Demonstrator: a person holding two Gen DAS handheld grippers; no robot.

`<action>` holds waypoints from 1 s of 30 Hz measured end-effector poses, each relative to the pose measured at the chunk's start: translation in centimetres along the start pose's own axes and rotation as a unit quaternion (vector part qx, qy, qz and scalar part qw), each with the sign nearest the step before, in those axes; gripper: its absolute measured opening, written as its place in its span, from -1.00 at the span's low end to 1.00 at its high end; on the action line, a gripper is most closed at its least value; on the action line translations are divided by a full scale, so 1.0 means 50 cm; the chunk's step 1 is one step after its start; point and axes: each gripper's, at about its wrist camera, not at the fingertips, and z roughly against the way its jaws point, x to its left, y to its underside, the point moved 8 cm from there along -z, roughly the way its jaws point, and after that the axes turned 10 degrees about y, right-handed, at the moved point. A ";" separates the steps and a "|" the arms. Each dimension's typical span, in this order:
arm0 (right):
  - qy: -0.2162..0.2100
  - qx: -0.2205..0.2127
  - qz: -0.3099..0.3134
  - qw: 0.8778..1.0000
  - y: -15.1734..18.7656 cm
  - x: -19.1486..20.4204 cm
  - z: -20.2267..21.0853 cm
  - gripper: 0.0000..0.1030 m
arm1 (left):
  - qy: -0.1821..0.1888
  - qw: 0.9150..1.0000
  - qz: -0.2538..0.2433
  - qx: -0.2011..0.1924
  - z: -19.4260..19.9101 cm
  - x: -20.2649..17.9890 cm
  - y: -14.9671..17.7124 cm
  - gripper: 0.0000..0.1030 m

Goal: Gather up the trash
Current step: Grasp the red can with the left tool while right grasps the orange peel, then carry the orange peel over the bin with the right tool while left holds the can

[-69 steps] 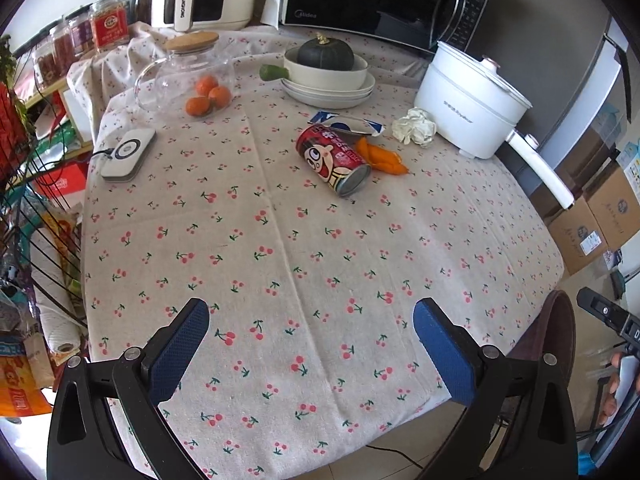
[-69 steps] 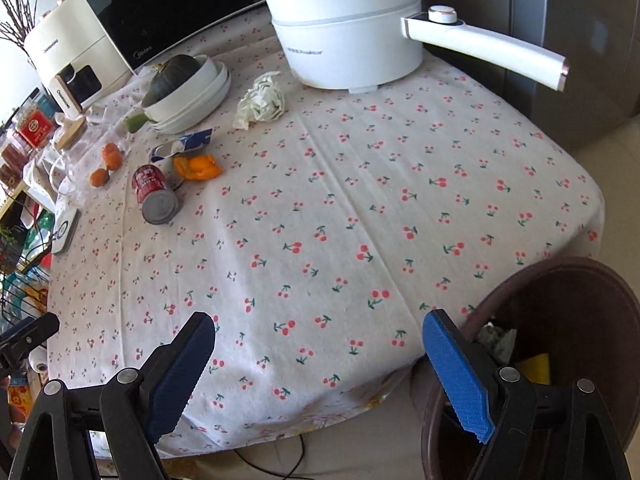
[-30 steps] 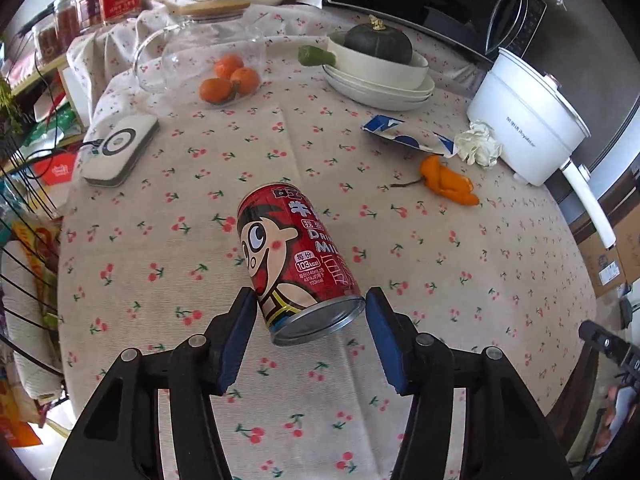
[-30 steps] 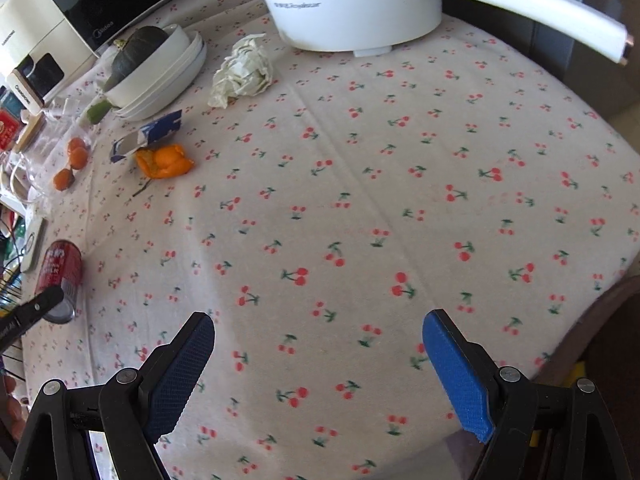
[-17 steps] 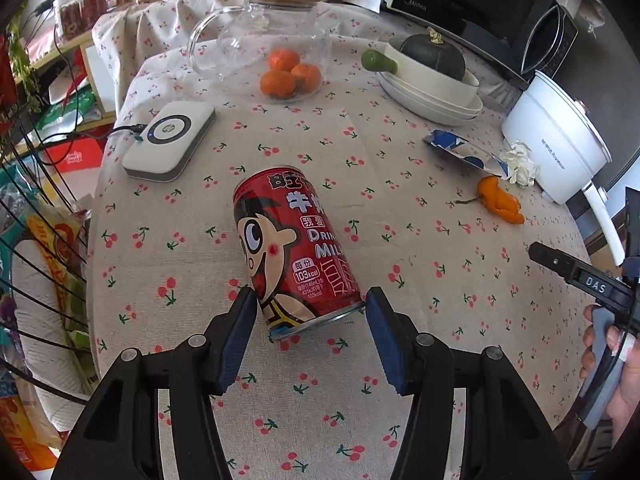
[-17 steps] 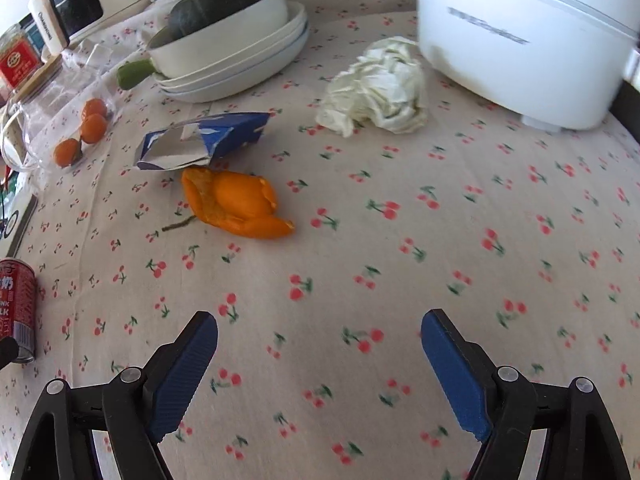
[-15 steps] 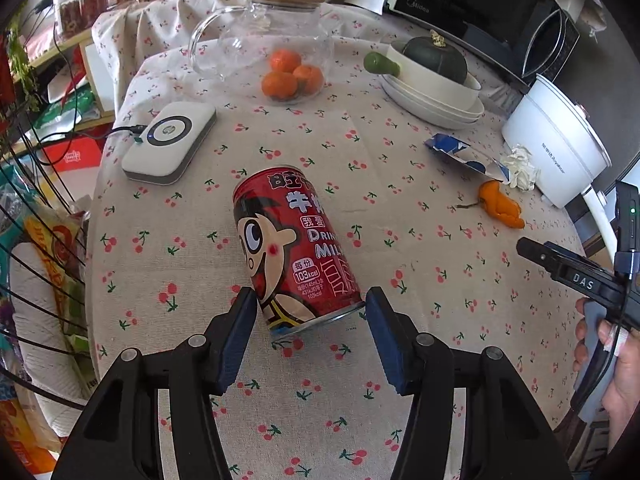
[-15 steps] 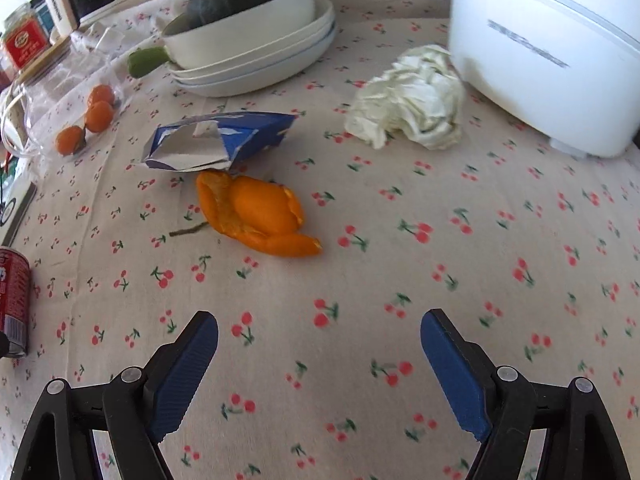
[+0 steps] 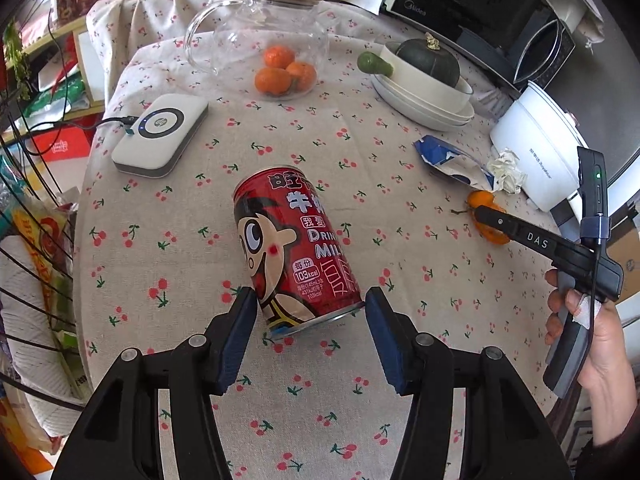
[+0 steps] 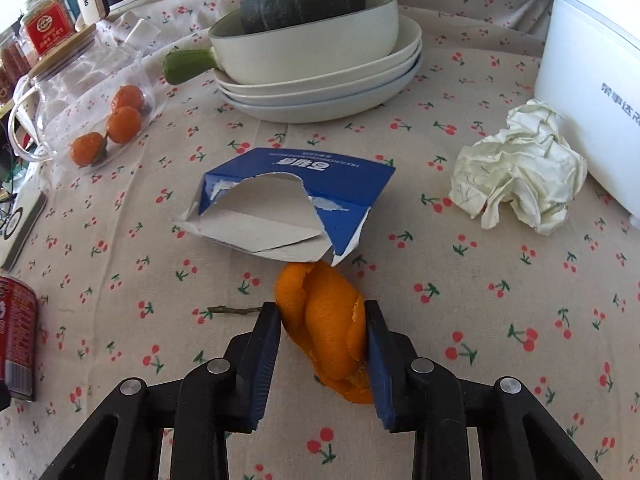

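A red drink can (image 9: 288, 240) lies tilted between the blue pads of my left gripper (image 9: 310, 308), which is shut on its lower end. The same can (image 10: 16, 332) shows at the left edge of the right wrist view. An orange peel (image 10: 324, 328) rests on the cherry tablecloth. My right gripper (image 10: 320, 320) is closing on it, and both pads touch its sides. From the left wrist view that right gripper (image 9: 484, 212) reaches the peel (image 9: 480, 199), held by a person's hand (image 9: 600, 340). A torn blue carton (image 10: 320, 180) and a crumpled paper (image 10: 520, 172) lie just beyond.
Stacked white dishes (image 10: 320, 92) with a dark squash stand at the back. A glass jar (image 9: 260, 40) holds mandarins. A white cooking pot (image 9: 540, 144) is at the right and a white charger (image 9: 160, 136) at the left. A wire rack (image 9: 24, 280) borders the table's left edge.
My right gripper came in low over the cloth to the orange peel and its jaws closed around it. The left gripper kept the can and drifted slightly toward the table's left side.
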 end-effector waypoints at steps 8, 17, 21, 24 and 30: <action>0.011 -0.008 0.016 1.000 0.092 -0.048 0.149 -0.45 | 0.026 0.999 -0.024 -0.005 0.057 -0.070 0.052 0.13; 0.024 -0.012 -0.007 1.000 0.234 -0.133 0.297 -0.46 | 0.019 0.997 -0.077 0.002 0.103 -0.148 0.142 0.12; 0.035 -0.011 -0.020 0.999 0.288 -0.172 0.344 -0.46 | 0.016 0.996 -0.089 -0.006 0.126 -0.168 0.167 0.12; 0.045 -0.007 -0.037 0.998 0.322 -0.202 0.375 -0.46 | 0.013 0.996 -0.091 -0.014 0.138 -0.173 0.175 0.11; 0.054 -0.006 -0.077 0.996 0.384 -0.267 0.422 -0.46 | 0.039 0.994 -0.098 -0.021 0.154 -0.204 0.181 -0.70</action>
